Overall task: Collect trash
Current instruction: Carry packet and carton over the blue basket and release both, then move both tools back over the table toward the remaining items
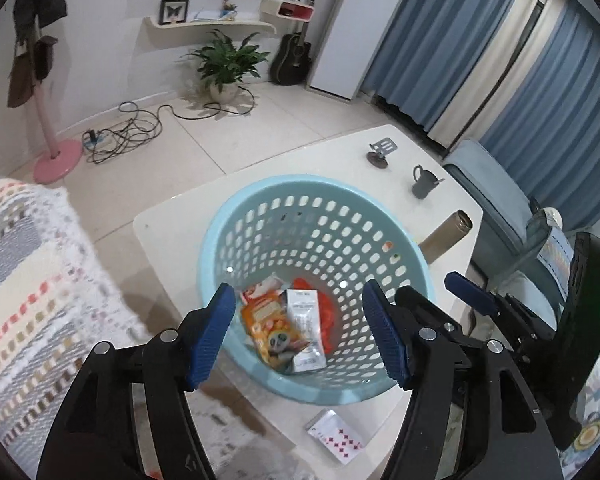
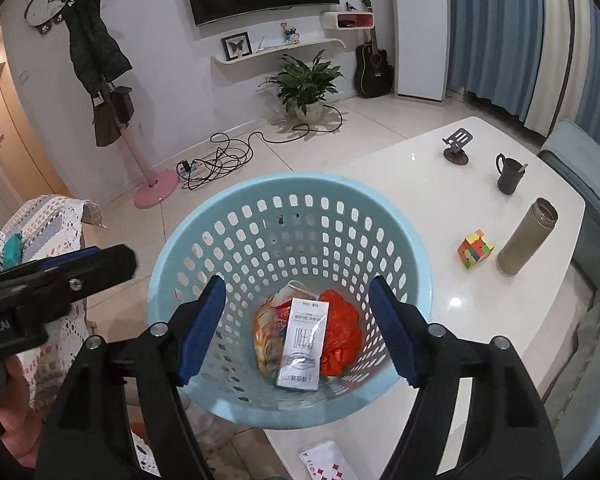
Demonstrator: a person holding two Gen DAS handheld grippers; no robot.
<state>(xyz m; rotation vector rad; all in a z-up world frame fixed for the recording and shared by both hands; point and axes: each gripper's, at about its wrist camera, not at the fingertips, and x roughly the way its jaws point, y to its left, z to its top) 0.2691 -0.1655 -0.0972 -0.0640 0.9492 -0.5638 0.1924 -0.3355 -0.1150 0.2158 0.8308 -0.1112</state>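
A light blue perforated basket (image 1: 260,216) (image 2: 236,216) stands on the white table (image 1: 340,148) (image 2: 440,200). At its bottom lie a white packet (image 1: 306,328) (image 2: 302,346), an orange snack bag (image 1: 266,324) (image 2: 266,332) and a crumpled red wrapper (image 1: 328,316) (image 2: 340,328). My left gripper (image 1: 300,332) hovers over the basket's near rim, open, nothing between its blue pads. My right gripper (image 2: 300,328) hangs over the basket too, open and empty. In the left wrist view the right gripper's fingers (image 1: 468,292) show at the right; the left gripper's body (image 2: 60,276) shows at the left of the right wrist view.
On the table stand a dark mug (image 2: 510,176), a tan flask (image 2: 528,242), a colourful cube (image 2: 475,249) and a small phone stand (image 2: 456,144). Playing cards (image 1: 338,436) lie by the near edge. A patterned blanket (image 1: 32,288) covers a seat at left. Cables (image 2: 220,160) lie on the floor.
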